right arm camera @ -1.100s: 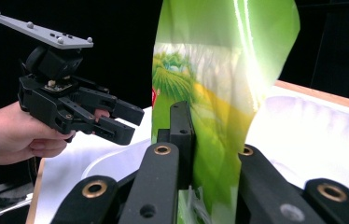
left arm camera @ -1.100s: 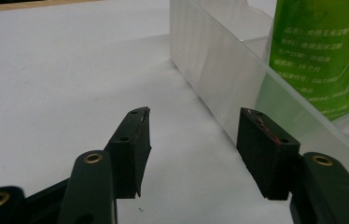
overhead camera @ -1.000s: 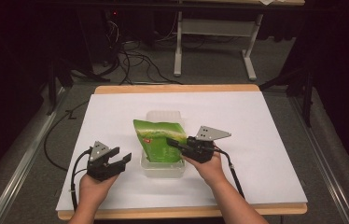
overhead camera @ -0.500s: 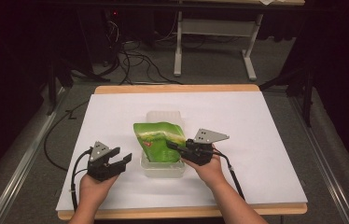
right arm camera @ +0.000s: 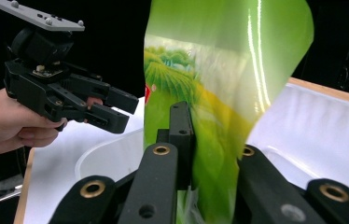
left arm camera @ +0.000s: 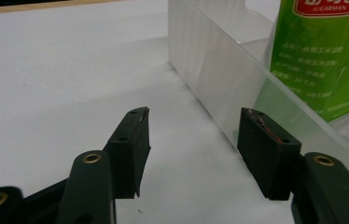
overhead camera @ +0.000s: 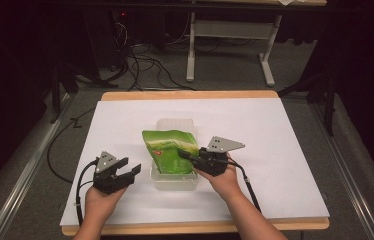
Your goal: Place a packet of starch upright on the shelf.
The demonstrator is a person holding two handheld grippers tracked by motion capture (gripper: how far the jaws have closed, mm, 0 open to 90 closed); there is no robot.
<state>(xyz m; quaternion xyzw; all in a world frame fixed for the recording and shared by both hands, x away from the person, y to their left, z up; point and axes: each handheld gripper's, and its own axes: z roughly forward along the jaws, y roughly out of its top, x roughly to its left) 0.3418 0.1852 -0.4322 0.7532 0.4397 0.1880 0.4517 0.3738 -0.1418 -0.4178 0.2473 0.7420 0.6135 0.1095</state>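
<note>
On the white desk [overhead camera: 285,150], a clear plastic container [overhead camera: 174,181] sits near the front centre, with a green pouch [overhead camera: 170,150] standing in it and leaning back. Right gripper [overhead camera: 185,154]: fingers pinch the pouch at its right edge; in the right gripper view the film is clamped between both fingers [right arm camera: 180,128]. Left gripper [overhead camera: 127,170]: held just left of the container, fingers [left arm camera: 133,149] spread apart and empty, close to the container's near wall [left arm camera: 210,70].

Pouch [overhead camera: 170,152] in bin [overhead camera: 175,181] (mid-table), left hand-held gripper [overhead camera: 125,171] beside it
</note>
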